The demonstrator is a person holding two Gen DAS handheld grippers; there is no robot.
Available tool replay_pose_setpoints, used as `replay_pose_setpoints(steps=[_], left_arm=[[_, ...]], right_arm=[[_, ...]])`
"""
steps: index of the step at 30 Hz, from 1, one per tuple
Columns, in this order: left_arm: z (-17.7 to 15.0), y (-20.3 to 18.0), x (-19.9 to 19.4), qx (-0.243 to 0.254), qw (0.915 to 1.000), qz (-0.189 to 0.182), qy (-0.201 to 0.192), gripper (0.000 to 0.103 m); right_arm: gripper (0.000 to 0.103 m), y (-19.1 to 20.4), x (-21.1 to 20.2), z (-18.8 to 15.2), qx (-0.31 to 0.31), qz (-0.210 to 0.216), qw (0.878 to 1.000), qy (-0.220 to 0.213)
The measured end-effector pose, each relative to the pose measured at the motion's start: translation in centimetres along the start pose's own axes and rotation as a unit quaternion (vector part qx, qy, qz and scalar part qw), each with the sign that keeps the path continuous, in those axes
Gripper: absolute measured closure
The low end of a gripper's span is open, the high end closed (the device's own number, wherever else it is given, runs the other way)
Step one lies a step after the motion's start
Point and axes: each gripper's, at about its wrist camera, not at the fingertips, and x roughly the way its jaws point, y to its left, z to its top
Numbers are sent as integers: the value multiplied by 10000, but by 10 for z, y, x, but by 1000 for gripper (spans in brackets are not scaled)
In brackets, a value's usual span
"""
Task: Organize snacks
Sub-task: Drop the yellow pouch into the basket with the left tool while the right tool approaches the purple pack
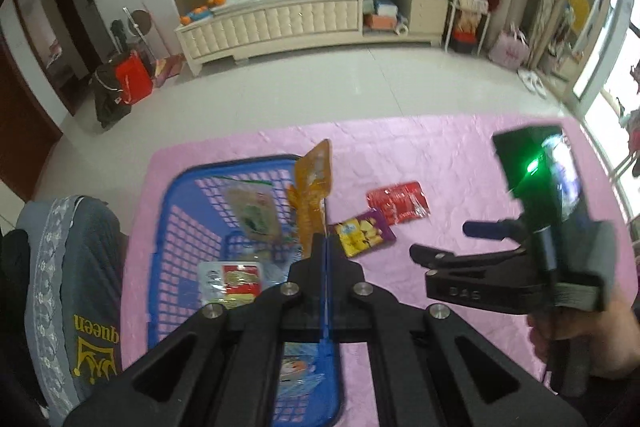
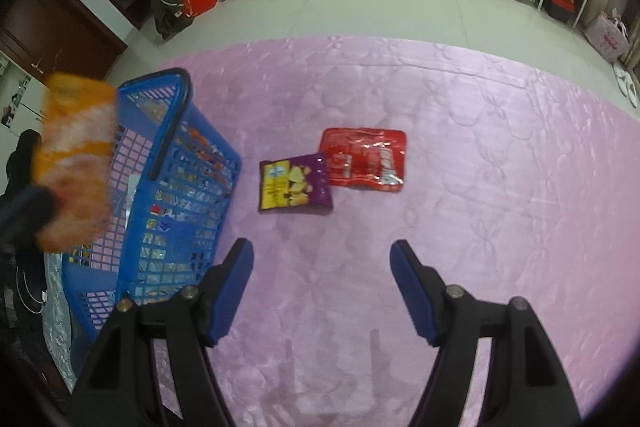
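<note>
The left claw [image 1: 325,239] pinches an orange packet [image 1: 312,183] upright over the basket [image 1: 160,211]; the right claw [image 2: 322,287] hovers wide above the pink cloth [image 2: 480,187].

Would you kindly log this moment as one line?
left gripper: shut on orange packet, above blue basket | right gripper: open, empty | on cloth: purple packet, red packet

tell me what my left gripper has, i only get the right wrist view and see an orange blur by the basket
Observer: The left gripper is shut on the orange packet, pinching its lower edge.
Operator: is it over the basket yet
Observer: It hangs above the blue basket, near its right rim.
Operator: anything in there already
Observer: Yes, a red and yellow packet lies on the basket floor, with others.
</note>
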Motion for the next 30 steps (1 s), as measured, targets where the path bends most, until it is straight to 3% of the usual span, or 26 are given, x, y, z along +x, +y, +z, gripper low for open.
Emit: replay_pose_setpoints(steps=[12, 30], left_arm=[[-10, 59, 7, -485, 9988, 1, 18, 103], [-25, 83, 70, -523, 9973, -114, 506, 103]], right_arm=[[21, 27, 50, 17, -101, -97, 9995, 272], [21, 36, 123, 37, -384, -457, 9977, 332]])
